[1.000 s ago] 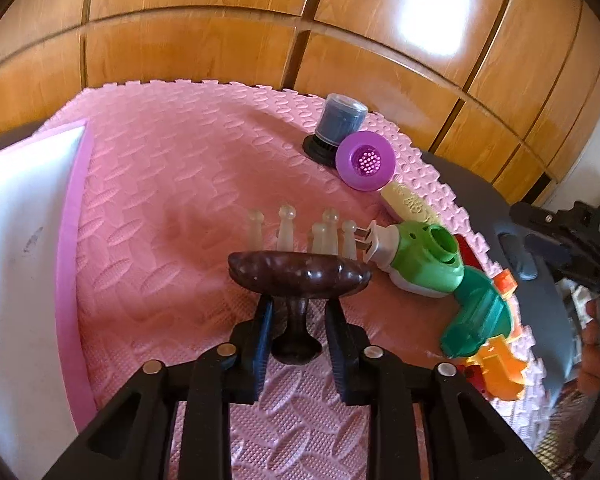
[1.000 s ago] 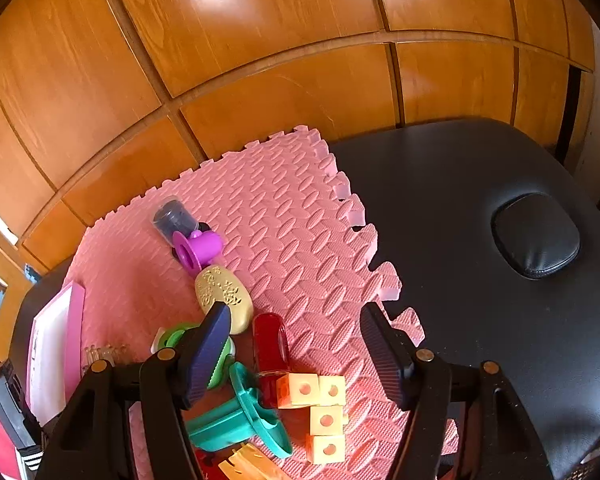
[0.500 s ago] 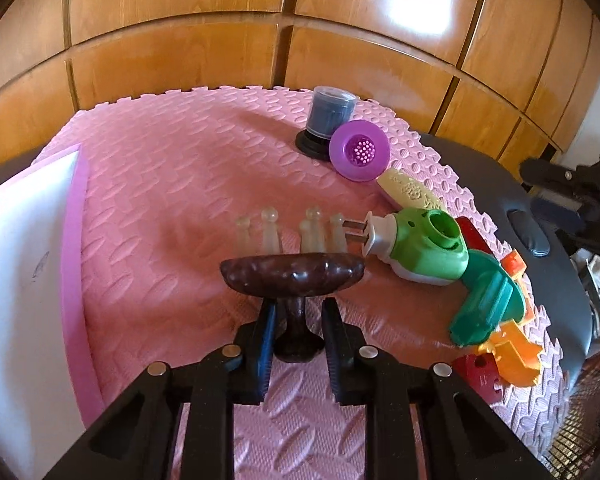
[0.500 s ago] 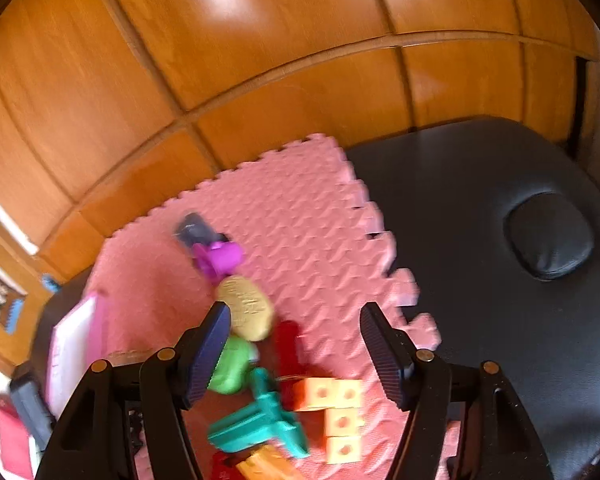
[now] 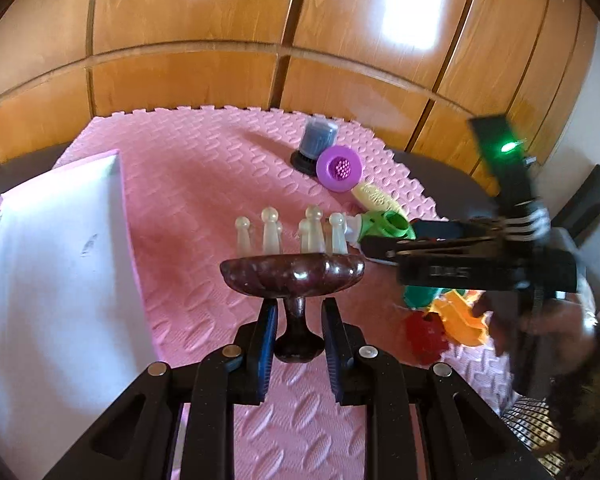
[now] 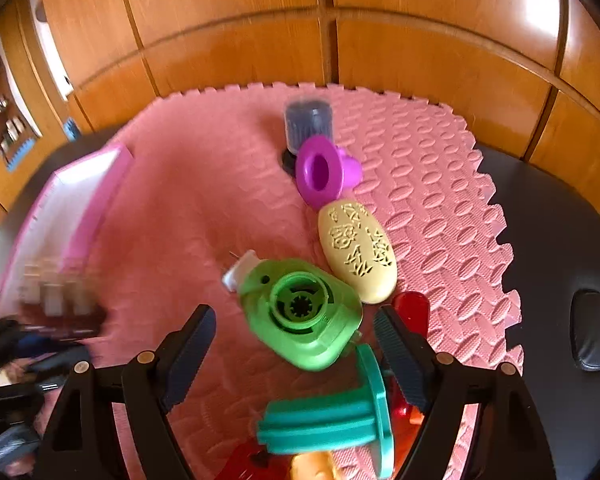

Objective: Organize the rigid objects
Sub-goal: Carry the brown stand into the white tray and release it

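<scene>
My left gripper (image 5: pixel 299 328) is shut on the thin stem of a dark brown pedestal stand (image 5: pixel 292 274), held off the pink foam mat (image 5: pixel 204 184). Several pale pegs (image 5: pixel 270 232) stand on its top. In the right wrist view the stand (image 6: pixel 60 312) shows blurred at the far left. My right gripper (image 6: pixel 296 344) points down over a green plug-in device (image 6: pixel 300 316). Its jaws are opening, with the device between them and neither pad touching it. A teal spool-shaped piece (image 6: pixel 332 420) lies just below the device.
A pink-edged white box (image 5: pixel 52 280) lies at the mat's left. Behind the green device are a yellow carved oval (image 6: pixel 356 256), a purple cup (image 6: pixel 320 172) and a grey-blue capped jar (image 6: pixel 308 124). Red (image 6: pixel 410 306) and orange (image 6: pixel 312 464) pieces crowd the right fingers. Black padded table (image 6: pixel 560 240) lies right of the mat.
My right gripper swung left and down over the green device, rolled, and spread its jaws wider; it now shows in the left wrist view. The left gripper rose a little with the stand.
</scene>
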The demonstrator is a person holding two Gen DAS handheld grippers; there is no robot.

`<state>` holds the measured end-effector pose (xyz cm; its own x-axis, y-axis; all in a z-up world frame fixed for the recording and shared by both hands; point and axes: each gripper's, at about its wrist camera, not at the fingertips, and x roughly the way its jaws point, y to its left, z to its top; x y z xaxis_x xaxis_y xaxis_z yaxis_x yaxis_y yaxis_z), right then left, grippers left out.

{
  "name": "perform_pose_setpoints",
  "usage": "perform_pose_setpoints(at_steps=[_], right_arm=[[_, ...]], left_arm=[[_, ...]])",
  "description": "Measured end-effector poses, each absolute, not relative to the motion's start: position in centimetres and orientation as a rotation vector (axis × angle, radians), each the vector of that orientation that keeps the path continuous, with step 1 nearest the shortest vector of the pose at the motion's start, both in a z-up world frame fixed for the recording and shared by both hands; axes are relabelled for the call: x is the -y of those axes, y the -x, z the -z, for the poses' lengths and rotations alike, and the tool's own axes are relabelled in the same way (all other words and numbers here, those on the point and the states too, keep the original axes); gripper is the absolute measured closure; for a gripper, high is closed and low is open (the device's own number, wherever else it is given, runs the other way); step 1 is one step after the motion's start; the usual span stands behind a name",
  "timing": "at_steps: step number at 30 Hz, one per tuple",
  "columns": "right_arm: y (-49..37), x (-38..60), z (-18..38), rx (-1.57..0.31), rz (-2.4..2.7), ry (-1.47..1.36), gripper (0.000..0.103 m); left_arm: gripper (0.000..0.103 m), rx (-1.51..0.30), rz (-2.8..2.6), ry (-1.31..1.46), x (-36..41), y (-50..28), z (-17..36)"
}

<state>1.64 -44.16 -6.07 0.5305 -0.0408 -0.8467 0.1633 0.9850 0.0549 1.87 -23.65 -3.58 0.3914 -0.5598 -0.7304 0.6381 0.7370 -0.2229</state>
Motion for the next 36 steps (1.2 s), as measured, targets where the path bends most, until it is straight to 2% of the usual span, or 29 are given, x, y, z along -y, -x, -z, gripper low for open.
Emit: perform_pose_setpoints(at_steps=[3, 4, 5, 7, 14, 20, 21, 22, 26, 31, 33, 36], right_arm=[[-1.9, 43.5, 6.5, -1.027, 0.066, -0.129, 0.019], [-1.7, 43.3, 6.4, -1.026, 0.03, -0.129, 0.024], [-1.4, 42.7, 6.2, -1.022, -0.01, -0.138, 0.034], [-1.3, 42.1, 6.2, -1.022, -0.036, -0.138, 0.039], [-2.7, 41.6, 7.5, -1.039, -0.001, -0.095, 0.032], [-3.4, 40.0, 8.1, -1.039, 0.02, -0.006, 0.032], [-3.4, 40.0, 8.0, -1.034, 0.019, -0.007, 0.033], [-3.4, 39.9, 8.0, -1.023, 0.026, -0.003, 0.041], [-3.4, 39.6, 8.1, -1.014, 0.037, 0.013, 0.048], [-3.5, 39.6, 8.0, -1.008, 0.039, 0.006, 0.048], [-3.4, 39.6, 8.0, -1.005, 0.042, 0.007, 0.048], [-3.3, 39.6, 8.0, -1.002, 0.044, 0.009, 0.048]], left_arm=[[0.081, -0.882, 0.761, -0.074, 22.2, -1.7, 2.8], [0.081, -0.881, 0.758, -0.063, 21.7, -1.7, 2.6], [0.081, -0.88, 0.751, -0.05, 21.0, -1.8, 2.3], [0.081, -0.883, 0.734, -0.038, 20.0, -2.0, 2.1], [0.081, -0.907, 0.61, 0.01, 15.1, -5.7, 1.7], [0.08, -0.935, 0.46, 0.003, 11.0, -11.3, 2.4], [0.08, -0.929, 0.44, -0.005, 10.7, -12.0, 2.5], [0.08, -0.925, 0.423, -0.02, 10.4, -13.0, 2.8], [0.08, -0.949, 0.349, -0.042, 9.3, -17.1, 4.6], [0.079, -0.968, 0.274, -0.054, 8.6, -20.2, 6.2], [0.075, -0.964, 0.266, -0.03, 8.2, -20.3, 5.8], [0.058, -0.931, 0.26, -0.004, 7.6, -19.3, 4.7]])
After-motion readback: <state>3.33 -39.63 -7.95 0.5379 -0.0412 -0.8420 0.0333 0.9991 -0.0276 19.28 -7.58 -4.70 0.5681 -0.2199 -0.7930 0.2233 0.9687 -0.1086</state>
